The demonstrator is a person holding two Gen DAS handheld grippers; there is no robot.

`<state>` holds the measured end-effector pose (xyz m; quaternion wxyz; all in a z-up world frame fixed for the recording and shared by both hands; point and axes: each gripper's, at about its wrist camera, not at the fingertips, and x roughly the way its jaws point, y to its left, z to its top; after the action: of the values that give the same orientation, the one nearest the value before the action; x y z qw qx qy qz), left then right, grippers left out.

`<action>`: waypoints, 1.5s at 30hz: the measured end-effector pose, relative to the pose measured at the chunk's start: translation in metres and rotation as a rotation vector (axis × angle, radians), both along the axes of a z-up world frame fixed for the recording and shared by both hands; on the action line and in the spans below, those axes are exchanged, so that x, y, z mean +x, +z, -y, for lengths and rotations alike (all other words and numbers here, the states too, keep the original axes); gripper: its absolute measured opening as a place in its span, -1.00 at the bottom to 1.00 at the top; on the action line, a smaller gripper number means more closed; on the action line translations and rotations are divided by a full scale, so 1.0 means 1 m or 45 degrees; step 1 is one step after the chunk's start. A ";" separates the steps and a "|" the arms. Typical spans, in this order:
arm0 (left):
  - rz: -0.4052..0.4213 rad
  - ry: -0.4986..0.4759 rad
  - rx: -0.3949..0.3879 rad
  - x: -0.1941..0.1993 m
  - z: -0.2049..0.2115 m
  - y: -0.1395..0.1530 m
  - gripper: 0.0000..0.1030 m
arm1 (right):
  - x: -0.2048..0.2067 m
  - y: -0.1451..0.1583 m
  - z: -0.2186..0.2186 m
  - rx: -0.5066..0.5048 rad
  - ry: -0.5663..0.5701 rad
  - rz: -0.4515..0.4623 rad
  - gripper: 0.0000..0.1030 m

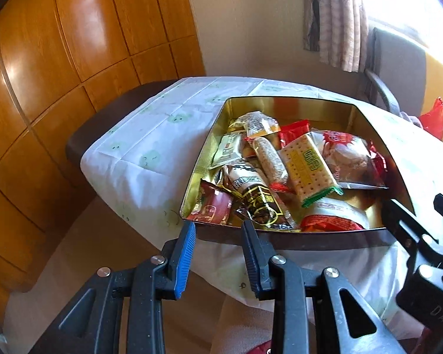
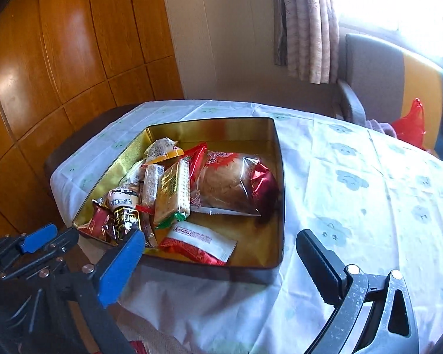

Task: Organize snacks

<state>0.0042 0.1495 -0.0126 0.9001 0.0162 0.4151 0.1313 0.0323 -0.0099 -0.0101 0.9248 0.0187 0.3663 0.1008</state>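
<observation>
The snacks (image 2: 189,194) lie heaped in the gold-lined tin (image 2: 209,129) on the clothed table (image 2: 369,194), mostly toward nine o'clock, so the loading step looks nearly done; next, I judge, comes fetching another packet or a lid; the right gripper (image 2: 218,250) gapes fully open at the tin's six o'clock rim, holding nothing; the left gripper (image 1: 218,253) stands narrowly parted, empty, just short of the rim.

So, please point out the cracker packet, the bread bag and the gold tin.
cracker packet (image 2: 174,194), right wrist view, middle of its yellow face.
bread bag (image 2: 230,184), right wrist view, clear front.
gold tin (image 2: 209,129), right wrist view, far inner wall.
</observation>
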 end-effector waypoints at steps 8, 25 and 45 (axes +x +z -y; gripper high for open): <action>0.008 -0.034 -0.071 -0.001 -0.001 0.001 -0.37 | -0.002 0.002 -0.002 -0.079 -0.066 0.033 1.00; 0.045 -0.082 -0.085 -0.006 0.004 0.008 -0.37 | 0.002 -0.004 0.001 -0.079 -0.086 0.010 1.00; 0.034 -0.075 -0.065 -0.006 0.006 0.006 -0.37 | 0.004 -0.006 0.001 -0.079 -0.086 -0.002 1.00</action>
<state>-0.0017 0.1437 -0.0063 0.9092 0.0034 0.4056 0.0944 0.0365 -0.0111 -0.0163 0.9275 0.0026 0.3692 0.0580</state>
